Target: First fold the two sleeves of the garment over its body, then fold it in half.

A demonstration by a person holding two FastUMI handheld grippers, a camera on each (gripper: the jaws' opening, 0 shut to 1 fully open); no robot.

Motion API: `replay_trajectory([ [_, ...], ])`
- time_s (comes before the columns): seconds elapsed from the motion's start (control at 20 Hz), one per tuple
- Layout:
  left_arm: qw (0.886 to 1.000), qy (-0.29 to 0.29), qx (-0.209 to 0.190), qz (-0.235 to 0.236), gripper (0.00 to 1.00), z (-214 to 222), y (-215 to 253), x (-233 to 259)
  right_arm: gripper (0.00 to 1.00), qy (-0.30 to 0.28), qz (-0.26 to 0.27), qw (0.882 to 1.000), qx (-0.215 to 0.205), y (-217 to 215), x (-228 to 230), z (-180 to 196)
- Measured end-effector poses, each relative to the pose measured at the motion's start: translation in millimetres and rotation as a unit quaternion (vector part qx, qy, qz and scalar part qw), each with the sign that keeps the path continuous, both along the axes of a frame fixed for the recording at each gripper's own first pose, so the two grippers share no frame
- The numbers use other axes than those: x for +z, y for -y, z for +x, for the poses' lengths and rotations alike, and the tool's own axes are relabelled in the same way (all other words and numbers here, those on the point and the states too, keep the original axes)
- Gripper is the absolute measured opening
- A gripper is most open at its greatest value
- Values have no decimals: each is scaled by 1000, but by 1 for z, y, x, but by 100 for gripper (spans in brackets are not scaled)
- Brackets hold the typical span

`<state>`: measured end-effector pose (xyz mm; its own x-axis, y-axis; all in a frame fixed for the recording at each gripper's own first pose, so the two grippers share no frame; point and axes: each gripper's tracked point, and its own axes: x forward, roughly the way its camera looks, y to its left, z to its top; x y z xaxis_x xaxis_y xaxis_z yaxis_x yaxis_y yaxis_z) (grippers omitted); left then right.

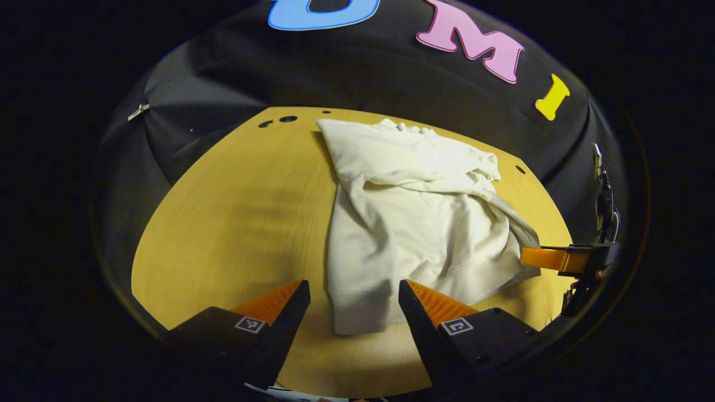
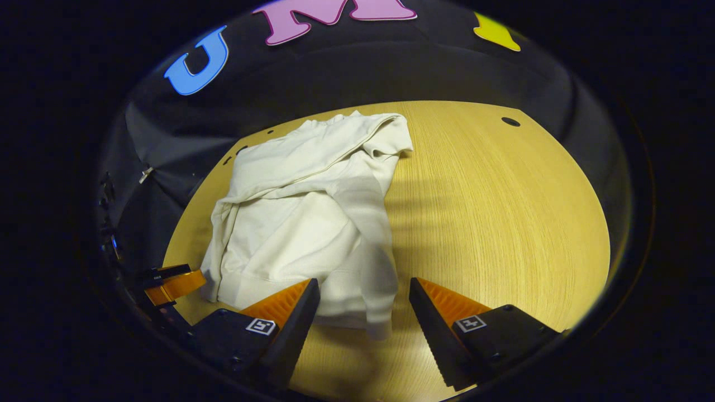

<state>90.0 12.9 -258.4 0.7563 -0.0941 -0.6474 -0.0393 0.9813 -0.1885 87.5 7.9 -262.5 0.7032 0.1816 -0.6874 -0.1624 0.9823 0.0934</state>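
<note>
Lying on the wooden surface (image 1: 223, 223) is the white garment (image 1: 413, 223), with both sleeves drawn across its body; the upper sleeve runs in a rumpled band over the chest, and the other sleeve (image 1: 360, 268) runs straight down one side, its cuff reaching past the hem toward the near edge; in the right gripper view the garment (image 2: 296, 223) sits on the left half of the surface (image 2: 503, 223), with bare wood to its right. The left hand-held gripper (image 1: 354, 310) hangs above the near edge with its jaws spread wide, the sleeve cuff showing between them and touched by neither finger; the right hand-held gripper (image 2: 364, 310) is likewise wide apart and holds nothing, the same cuff lying between its fingers. In the left gripper view the right hand-held gripper (image 1: 530, 257) shows farther off at the garment's far side, its tip at the cloth's edge; whether it touches cannot be told; in the right gripper view the left hand-held gripper (image 2: 176, 285) lies just beside the hem corner.
</note>
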Motion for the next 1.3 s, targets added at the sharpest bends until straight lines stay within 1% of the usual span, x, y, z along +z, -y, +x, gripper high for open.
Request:
replay_trajectory([
  [0.2,1000,-18,-13,4,98,4,15,-14,99,-12,-4,1000,-10,-2,-11,3],
  [0.3,999,-25,-12,28,98,6,15,-22,99,-26,-8,1000,-16,-1,-20,2],
  [0.4,998,-25,-12,59,100,7,15,-27,99,-23,-13,1000,-17,-3,-20,2],
  [0.5,998,-22,-5,63,100,6,19,-26,99,-21,-23,999,-13,-4,-22,1],
  [0.55,998,-18,1,63,96,7,20,-26,97,-21,-27,999,-15,-4,-22,1],
  [0.6,998,-18,2,61,96,8,21,-27,95,-24,-29,999,-17,-6,-24,1],
  [0.7,998,-14,-7,62,90,7,27,-27,80,-33,-54,998,-29,-5,-27,1],
  [0.75,998,-13,-20,64,79,8,34,-29,70,-38,-65,997,-26,-7,-27,0],
  [0.8,997,-12,-29,64,62,7,39,-27,58,-43,-62,997,-17,-17,-29,-1],
  [0.85,997,-12,-32,70,52,7,43,-26,39,-43,-62,997,-19,-20,-29,-2],
  [0.9,996,-12,-36,75,31,9,46,-25,29,-39,-56,998,-11,-26,-30,-1],
  [0.95,996,-14,-41,82,23,10,47,-24,19,-41,-47,998,2,-29,-30,-1],
  [1.0,996,-22,-50,73,18,12,50,-24,16,-57,-29,998,19,-34,-30,-4],
  [1.05,996,-27,-59,61,17,12,50,-23,15,-64,-16,998,24,-34,-29,-4],
  [1.1,996,-37,-66,43,12,12,49,-23,13,-71,-3,997,24,-33,-28,-3],
  [1.15,997,-41,-67,28,10,12,48,-21,13,-72,6,997,22,-32,-29,0],
  [1.2,996,-45,-68,19,8,13,48,-21,9,-71,6,997,21,-32,-25,-2],
  [1.3,997,-51,-63,10,7,13,46,-19,8,-64,-5,998,29,-33,-23,-2],
])
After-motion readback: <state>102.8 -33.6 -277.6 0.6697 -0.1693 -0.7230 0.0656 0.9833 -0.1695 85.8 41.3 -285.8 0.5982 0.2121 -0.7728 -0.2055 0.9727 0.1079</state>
